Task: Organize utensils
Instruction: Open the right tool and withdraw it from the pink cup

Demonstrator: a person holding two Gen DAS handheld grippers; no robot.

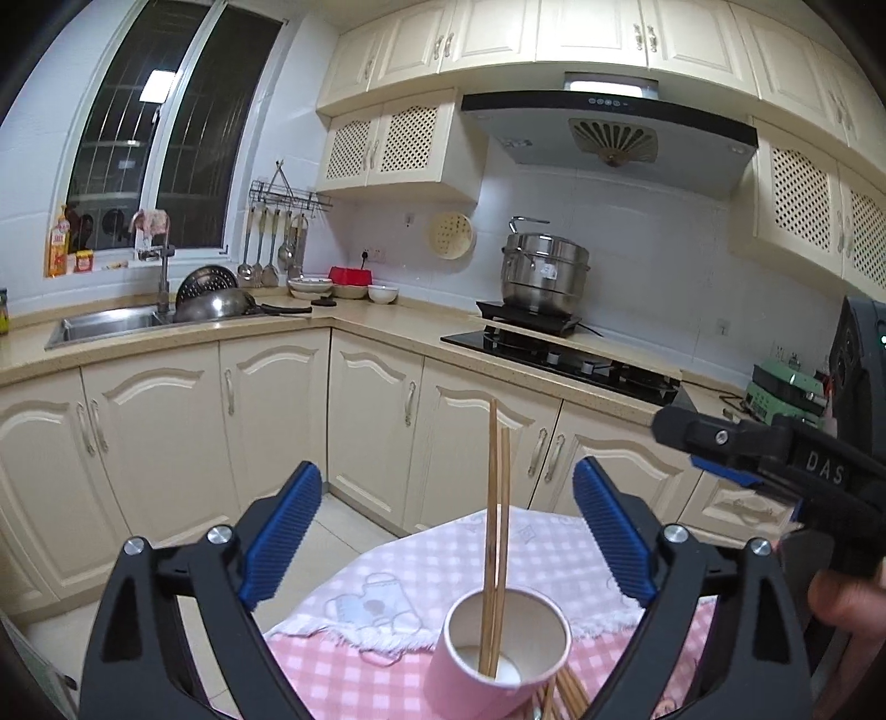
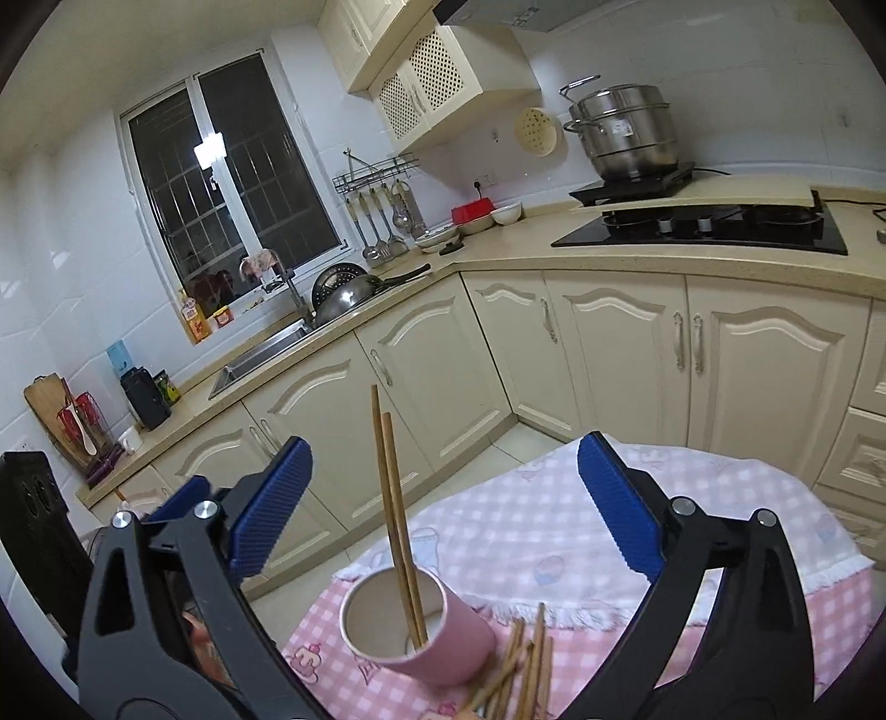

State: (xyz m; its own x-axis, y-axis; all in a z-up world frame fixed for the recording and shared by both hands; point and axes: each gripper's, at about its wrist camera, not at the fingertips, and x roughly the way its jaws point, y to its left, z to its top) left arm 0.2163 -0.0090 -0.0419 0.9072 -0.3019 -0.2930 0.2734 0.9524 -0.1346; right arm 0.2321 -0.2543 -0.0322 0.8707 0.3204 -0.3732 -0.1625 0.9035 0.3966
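Both wrist cameras look forward, close over the pink cup (image 1: 501,645) (image 2: 418,628), sharing seemingly the same kitchen corner.

We record an L-shaped kitchen run with cream lower cabinets (image 1: 277,421) under a beige worktop (image 1: 365,318). Matching upper cabinets (image 1: 554,33) line the wall, some with lattice doors (image 1: 382,141). The walls are white tile (image 1: 653,243); the floor is pale tile (image 2: 487,459). A barred window (image 1: 166,133) over the steel sink (image 1: 105,324) shows dark outside and reflects a ceiling light. A range hood (image 1: 609,133) hangs above a black hob (image 1: 559,354), and a steel steamer pot (image 1: 545,271) sits on a separate burner. Ladles hang from a wall rack (image 1: 288,196). Bowls (image 1: 349,288) stand in the corner. In the right wrist view a chopping board (image 2: 47,399) leans against the wall.
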